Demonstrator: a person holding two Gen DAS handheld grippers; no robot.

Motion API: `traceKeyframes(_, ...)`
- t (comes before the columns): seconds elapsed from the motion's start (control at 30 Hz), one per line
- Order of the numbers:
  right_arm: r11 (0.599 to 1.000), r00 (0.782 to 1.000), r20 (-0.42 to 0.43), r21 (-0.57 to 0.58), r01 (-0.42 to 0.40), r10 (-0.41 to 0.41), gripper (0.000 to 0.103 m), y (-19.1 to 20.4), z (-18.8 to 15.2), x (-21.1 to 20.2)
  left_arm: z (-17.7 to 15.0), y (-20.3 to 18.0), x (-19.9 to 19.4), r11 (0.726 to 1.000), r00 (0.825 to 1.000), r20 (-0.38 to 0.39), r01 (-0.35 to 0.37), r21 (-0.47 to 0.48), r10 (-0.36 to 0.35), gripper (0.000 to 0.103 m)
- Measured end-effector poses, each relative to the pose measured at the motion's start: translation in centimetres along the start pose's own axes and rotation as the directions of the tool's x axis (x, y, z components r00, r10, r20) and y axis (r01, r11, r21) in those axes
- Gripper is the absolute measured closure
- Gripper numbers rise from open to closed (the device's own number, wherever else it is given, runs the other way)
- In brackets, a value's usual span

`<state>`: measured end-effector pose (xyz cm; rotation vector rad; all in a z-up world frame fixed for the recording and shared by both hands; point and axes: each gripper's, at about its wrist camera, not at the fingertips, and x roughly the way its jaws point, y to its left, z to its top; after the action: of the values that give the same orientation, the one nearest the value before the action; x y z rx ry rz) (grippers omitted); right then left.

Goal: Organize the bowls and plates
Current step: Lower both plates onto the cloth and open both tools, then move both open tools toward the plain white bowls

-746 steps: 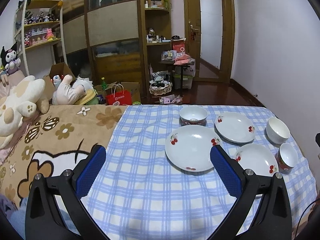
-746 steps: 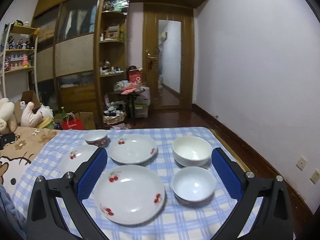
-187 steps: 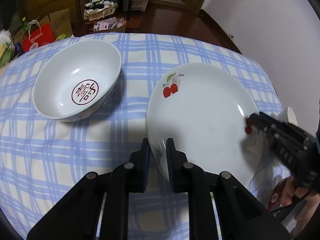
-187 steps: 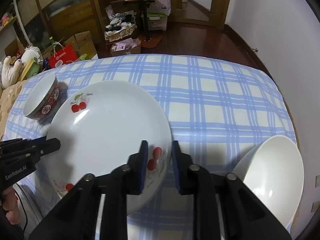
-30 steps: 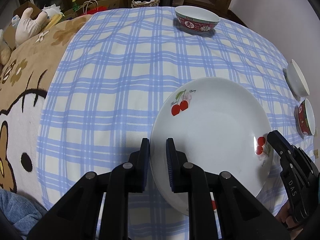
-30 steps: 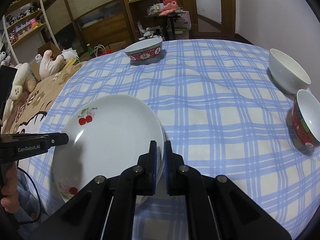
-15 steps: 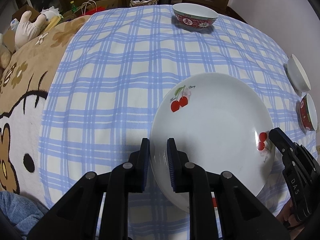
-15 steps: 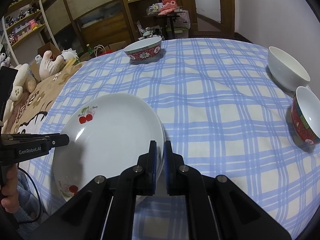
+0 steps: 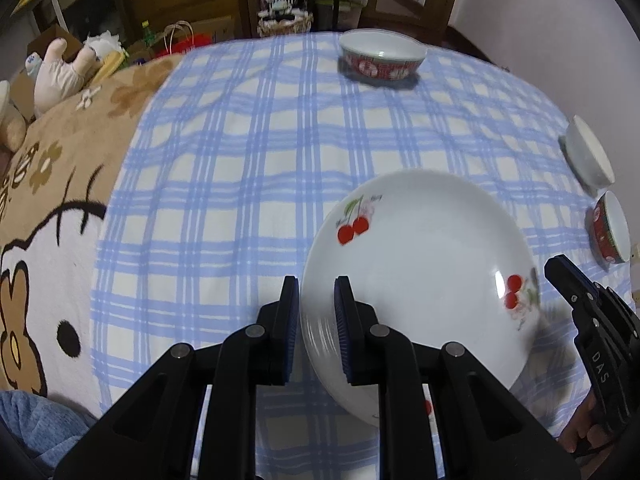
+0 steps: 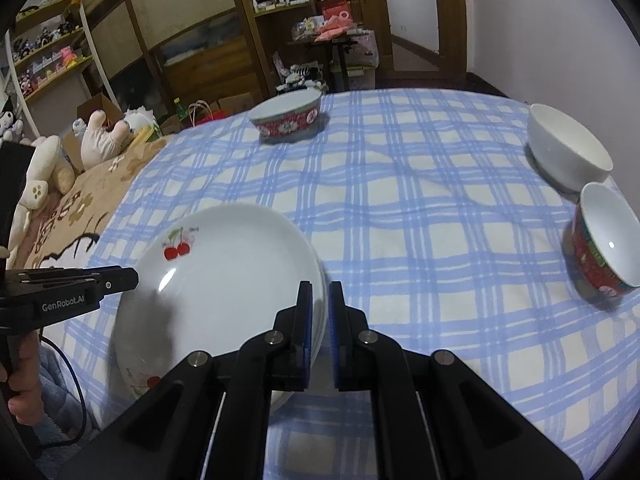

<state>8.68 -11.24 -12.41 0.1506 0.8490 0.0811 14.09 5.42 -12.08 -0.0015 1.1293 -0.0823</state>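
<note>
A white cherry-print plate (image 9: 424, 264), top of a stack, sits near the front of the blue checked cloth (image 9: 248, 168). My left gripper (image 9: 317, 320) is shut on the stack's left rim. My right gripper (image 10: 319, 320) is shut on the right rim of the same plates (image 10: 224, 280); its body shows in the left wrist view (image 9: 592, 336). A red patterned bowl (image 9: 382, 58) stands at the far edge, also seen in the right wrist view (image 10: 286, 118). A white bowl (image 10: 568, 156) and a red-sided cup bowl (image 10: 604, 244) stand at the right.
A brown cartoon blanket (image 9: 44, 184) covers the bed left of the cloth, with plush toys (image 10: 102, 136) beyond it. Wooden cabinets and shelves (image 10: 192, 40) and a door line the far side. The wall is close on the right.
Both grippers hold the plate stack as before. The stack has tilted and shifted slightly toward me, with motion blur at its near rim.
</note>
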Motion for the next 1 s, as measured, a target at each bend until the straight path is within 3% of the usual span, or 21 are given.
traceKeyframes(0.2,0.999,0.999,0.039,0.028,0.032,-0.033,0.094,-1.8,1.5,-2.5,1.0,-1.4,-4.8,0.997,0.984,0.159,0.068,0.045,-0.074,0.081)
traceKeyframes(0.27,0.998,0.997,0.053,0.045,0.047,-0.049,0.086,-3.0,2.4,-3.4,1.6,-2.1,-6.0,0.994,0.978,0.182,0.094,0.052,-0.102,0.080)
traceKeyframes(0.37,0.993,0.998,0.058,0.114,-0.015,0.009,0.081,-5.6,3.7,-4.4,2.6,-4.0,-6.6,0.987,0.975,0.165,0.140,0.081,-0.152,0.080)
traceKeyframes(0.43,0.990,0.998,0.070,0.142,-0.003,-0.007,0.079,-7.3,4.2,-5.0,3.3,-5.5,-6.9,0.985,0.972,0.169,0.149,0.088,-0.163,0.080)
traceKeyframes(0.53,0.985,0.994,0.099,0.170,0.035,-0.053,0.065,-9.8,5.3,-6.1,4.3,-8.3,-6.9,0.980,0.968,0.171,0.168,0.104,-0.184,0.080)
traceKeyframes(0.7,0.976,0.986,0.124,0.201,0.085,-0.112,0.064,-13.3,7.0,-7.4,6.5,-13.2,-6.3,0.968,0.961,0.165,0.198,0.151,-0.222,0.079)
traceKeyframes(0.73,0.974,0.984,0.131,0.205,0.095,-0.124,0.060,-14.1,7.4,-7.7,7.1,-14.2,-6.2,0.965,0.959,0.165,0.206,0.161,-0.232,0.078)
traceKeyframes(0.8,0.970,0.978,0.150,0.216,0.111,-0.145,0.050,-15.7,8.6,-8.2,8.2,-16.0,-6.1,0.961,0.955,0.173,0.211,0.177,-0.242,0.072)
traceKeyframes(0.83,0.969,0.975,0.158,0.216,0.123,-0.159,0.046,-16.5,9.2,-8.4,8.9,-16.9,-6.1,0.958,0.952,0.178,0.216,0.187,-0.249,0.065)
traceKeyframes(0.87,0.968,0.972,0.162,0.212,0.135,-0.171,0.043,-17.1,9.6,-8.6,9.6,-17.9,-6.0,0.956,0.950,0.184,0.216,0.196,-0.253,0.055)
traceKeyframes(1.0,0.962,0.953,0.190,0.184,0.203,-0.237,0.034,-20.3,12.0,-8.9,12.2,-21.3,-5.5,0.951,0.943,0.202,0.219,0.216,-0.263,0.038)
